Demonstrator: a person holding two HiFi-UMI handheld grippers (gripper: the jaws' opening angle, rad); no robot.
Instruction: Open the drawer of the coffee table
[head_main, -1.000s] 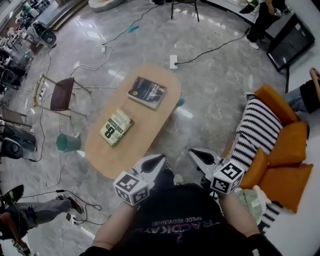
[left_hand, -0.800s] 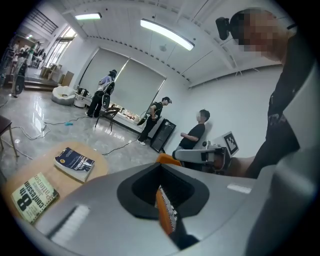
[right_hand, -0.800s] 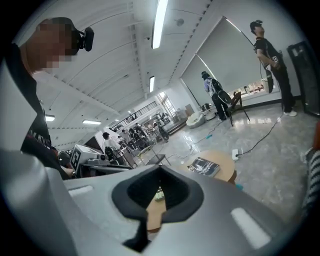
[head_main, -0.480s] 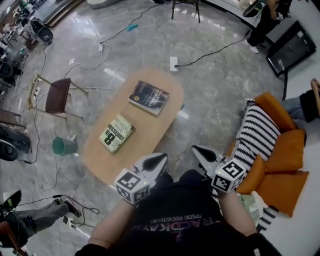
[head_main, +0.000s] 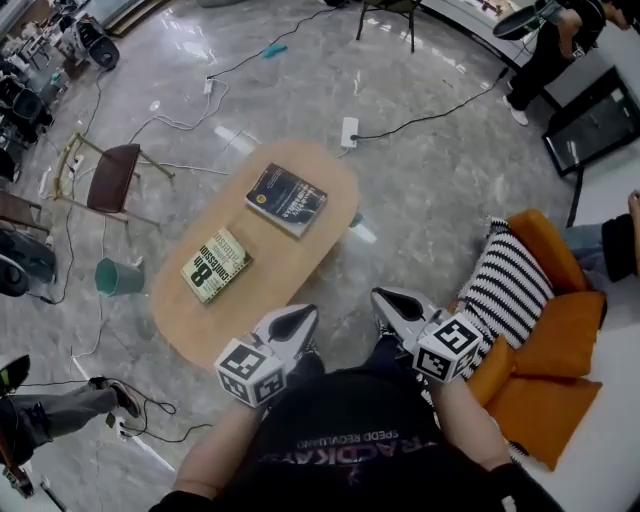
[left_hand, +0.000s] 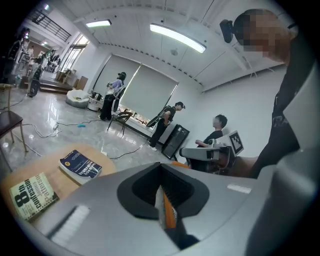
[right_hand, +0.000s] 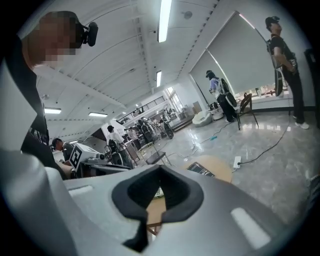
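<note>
While your left gripper (head_main: 293, 320) and right gripper (head_main: 390, 304) both hang with jaws pressed together on nothing, the coffee table (head_main: 285, 268) lies just ahead of them, its near end beside the left jaws. Its drawer is hidden under the top from above. The only container in sight is a green bin (head_main: 118, 277) on the floor off the table's left edge; you cannot tell what is in it. A dark blue book (head_main: 287, 199) lies toward the table's far end and a green-and-cream book (head_main: 215, 266) near its left edge, well apart. Bare grey marble floor (head_main: 430, 200) runs along the table's right edge to an orange sofa (head_main: 560, 330) with a striped cushion (head_main: 515, 290). A chair (head_main: 110, 180), a power strip (head_main: 348, 131) and loose cables lie beyond the far end.
</note>
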